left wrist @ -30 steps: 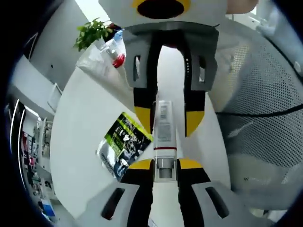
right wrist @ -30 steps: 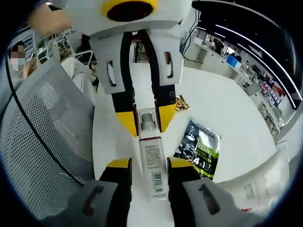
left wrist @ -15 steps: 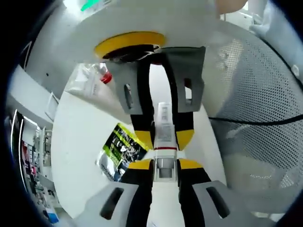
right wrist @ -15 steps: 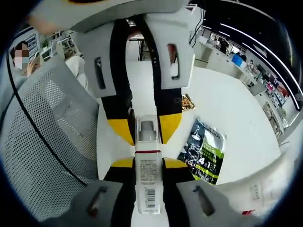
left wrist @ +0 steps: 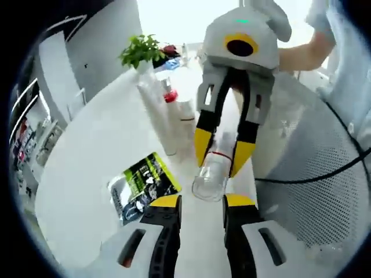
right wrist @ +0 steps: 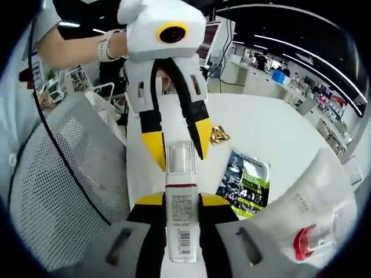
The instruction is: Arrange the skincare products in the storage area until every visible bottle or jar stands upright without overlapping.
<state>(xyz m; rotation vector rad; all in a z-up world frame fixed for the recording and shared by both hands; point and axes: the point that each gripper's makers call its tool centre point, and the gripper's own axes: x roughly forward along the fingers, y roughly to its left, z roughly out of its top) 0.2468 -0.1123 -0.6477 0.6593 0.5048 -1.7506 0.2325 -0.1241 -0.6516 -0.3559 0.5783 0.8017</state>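
Note:
A white skincare bottle (right wrist: 181, 226) with a barcode, a red ring and a clear cap (right wrist: 181, 157) is held lengthwise above the white table (right wrist: 272, 127). My right gripper (right wrist: 181, 200) is shut on its body. In the left gripper view the same bottle (left wrist: 211, 174) points its clear cap towards me, with the right gripper (left wrist: 219, 162) coming down from above. My left gripper (left wrist: 202, 202) is open, its jaws just short of the cap with nothing between them. From the right gripper view, the left gripper (right wrist: 181, 157) faces me with its jaws spread beside the cap.
A green-and-black packet (left wrist: 142, 182) (right wrist: 246, 179) lies flat on the table. Tall white tubes (left wrist: 156, 110) (right wrist: 301, 202) and a red-capped bottle (left wrist: 169, 95) stand beyond it, near a plant (left wrist: 142, 49). A grey mesh chair (left wrist: 307, 156) (right wrist: 64, 174) is beside the table. A small gold wrapper (right wrist: 219, 135) lies further off.
My left gripper has let go of the bottle's cap end, opened and drawn back. The right gripper still holds the bottle. Both views have shifted with the hands.

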